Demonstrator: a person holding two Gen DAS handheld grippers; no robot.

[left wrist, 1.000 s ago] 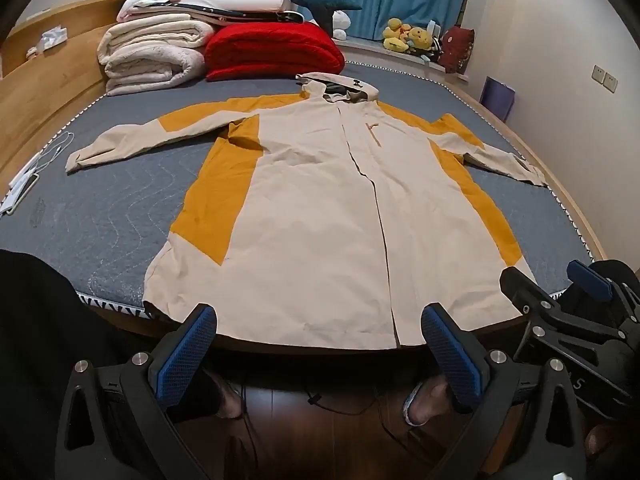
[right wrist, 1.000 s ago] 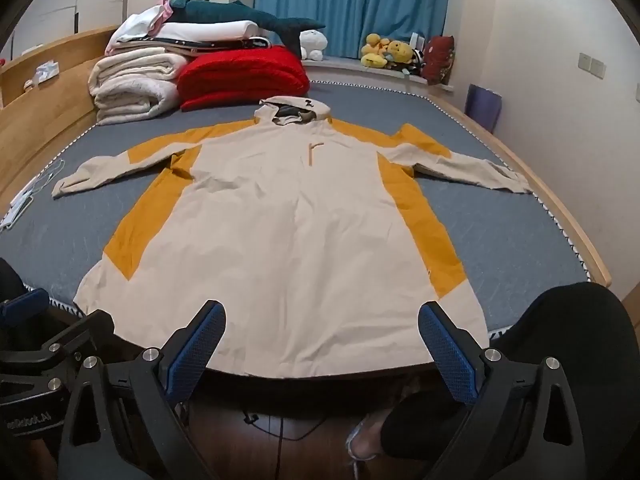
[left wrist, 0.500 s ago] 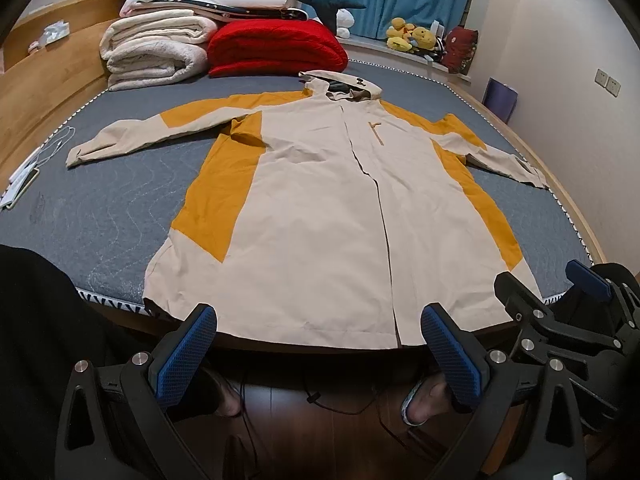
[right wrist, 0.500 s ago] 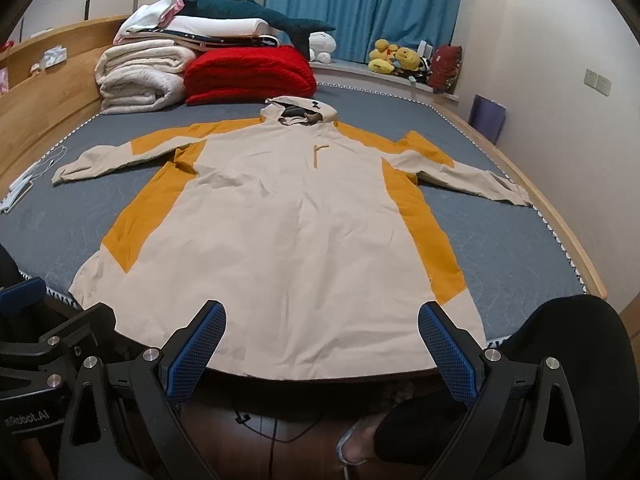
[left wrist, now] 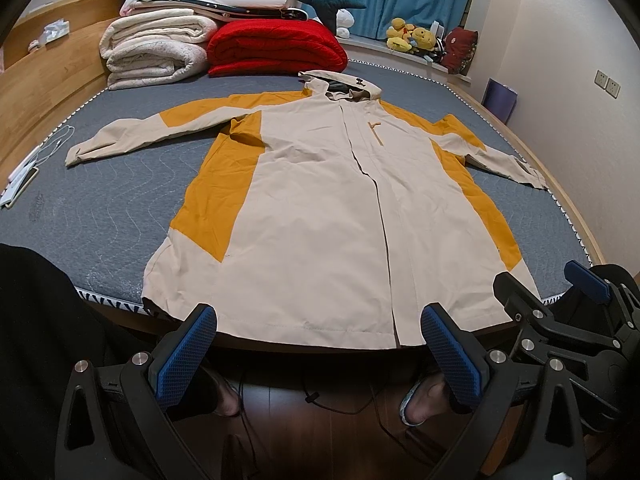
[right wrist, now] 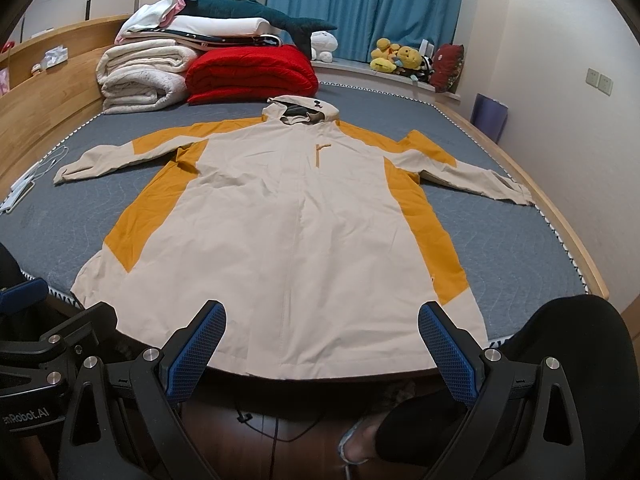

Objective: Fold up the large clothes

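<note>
Bedroom with blue curtains (right wrist: 360, 4); grey quilted mattress (left wrist: 100, 216) lying in a wooden bed frame (right wrist: 48, 92). Item: beige-and-mustard hooded jacket (left wrist: 320, 208), lying flat and face up on the mattress, sleeves spreading out to both sides, hem hanging over the near edge. Folded blankets (right wrist: 140, 76) and a red quilt (right wrist: 252, 76) sitting beyond the hood. Left gripper (left wrist: 318, 350) hovering off the hem, jaws standing wide, gripping nothing. Right gripper (right wrist: 322, 344) likewise, wide apart, above the wooden floor (right wrist: 280, 440).
</note>
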